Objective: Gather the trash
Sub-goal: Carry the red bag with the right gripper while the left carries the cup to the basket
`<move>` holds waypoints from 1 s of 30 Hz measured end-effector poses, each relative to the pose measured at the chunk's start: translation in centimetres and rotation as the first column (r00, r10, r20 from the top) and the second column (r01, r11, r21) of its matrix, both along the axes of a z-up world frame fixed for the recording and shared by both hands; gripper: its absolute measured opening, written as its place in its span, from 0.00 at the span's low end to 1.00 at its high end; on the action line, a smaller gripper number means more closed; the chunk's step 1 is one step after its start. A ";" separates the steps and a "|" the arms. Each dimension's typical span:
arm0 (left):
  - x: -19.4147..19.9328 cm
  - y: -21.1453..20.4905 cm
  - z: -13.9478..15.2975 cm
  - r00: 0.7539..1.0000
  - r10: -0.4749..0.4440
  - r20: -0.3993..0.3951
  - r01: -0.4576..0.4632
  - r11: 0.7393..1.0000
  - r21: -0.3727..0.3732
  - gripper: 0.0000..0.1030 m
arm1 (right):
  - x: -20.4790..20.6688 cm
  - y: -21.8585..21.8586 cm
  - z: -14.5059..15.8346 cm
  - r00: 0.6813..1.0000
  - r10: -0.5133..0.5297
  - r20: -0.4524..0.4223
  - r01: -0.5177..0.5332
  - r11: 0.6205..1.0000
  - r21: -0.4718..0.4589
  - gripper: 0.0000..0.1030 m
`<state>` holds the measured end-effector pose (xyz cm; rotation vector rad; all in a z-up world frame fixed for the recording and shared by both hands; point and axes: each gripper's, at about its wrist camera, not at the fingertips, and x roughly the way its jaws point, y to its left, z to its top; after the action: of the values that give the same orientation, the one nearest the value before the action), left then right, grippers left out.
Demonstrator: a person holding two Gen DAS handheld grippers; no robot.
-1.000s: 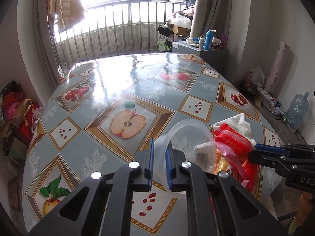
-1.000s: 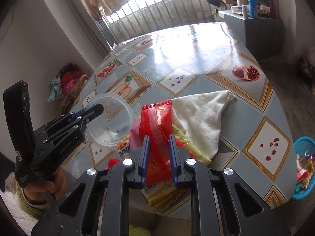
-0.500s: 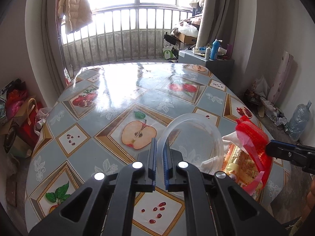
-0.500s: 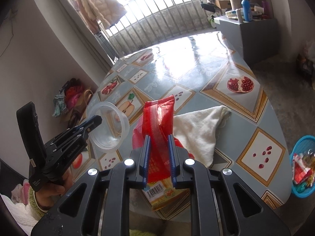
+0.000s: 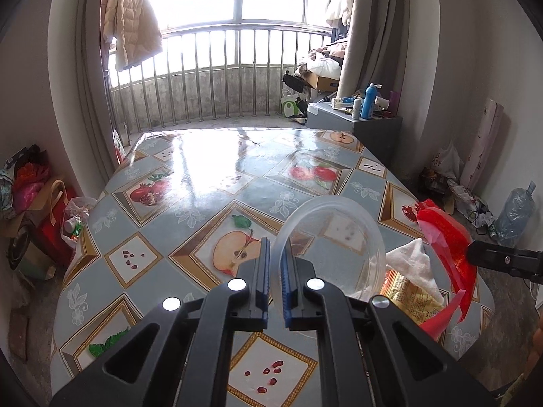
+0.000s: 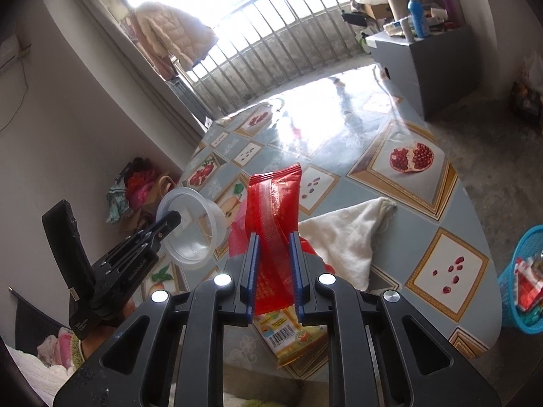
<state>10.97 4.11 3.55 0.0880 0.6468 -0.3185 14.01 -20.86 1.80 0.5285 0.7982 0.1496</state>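
Note:
My left gripper (image 5: 275,247) is shut on the rim of a clear plastic tub (image 5: 334,237), held above the fruit-print table (image 5: 203,183). In the right wrist view the same left gripper (image 6: 171,218) grips that clear tub (image 6: 191,229) at the left. My right gripper (image 6: 274,237) is shut on a red snack wrapper (image 6: 273,203), lifted off the table. The wrapper (image 5: 448,237) shows at the right of the left wrist view, with the right gripper's finger tip (image 5: 475,254) beside it. A white cloth (image 6: 349,234) lies on the table under the wrapper.
A blue basket (image 6: 522,278) with wrappers in it stands on the floor at the right of the table. A yellow packet (image 6: 292,335) lies at the table's near edge. A grey cabinet (image 5: 353,125) with bottles stands beyond the table. Bags (image 5: 34,203) sit on the floor at left.
Both grippers have risen with their loads: the clear tub and the red wrapper now hang higher above the table. The wrapper has come up off the white cloth.

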 end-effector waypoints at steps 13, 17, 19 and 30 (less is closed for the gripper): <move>-1.0 -3.5 5.2 0.987 -0.115 0.116 0.114 0.993 0.008 0.05 | -2.8 -3.3 3.7 0.982 -0.118 0.145 0.103 0.989 0.107 0.15; -1.4 -6.9 6.7 0.972 -0.197 0.128 0.198 0.980 0.004 0.05 | -5.1 -6.2 4.4 0.963 -0.201 0.180 0.180 0.976 0.125 0.15; -1.6 -9.2 7.2 0.961 -0.247 0.125 0.248 0.969 0.002 0.06 | -6.7 -8.0 4.6 0.948 -0.253 0.194 0.229 0.964 0.138 0.15; -2.2 -26.9 5.9 0.800 -0.593 -0.094 0.595 0.804 -0.006 0.06 | -17.6 -18.5 2.1 0.764 -0.626 0.155 0.622 0.779 0.083 0.15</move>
<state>8.73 -22.75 9.44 0.3058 0.7041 -0.9332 -3.58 -39.37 3.87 0.7730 0.4115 -0.4143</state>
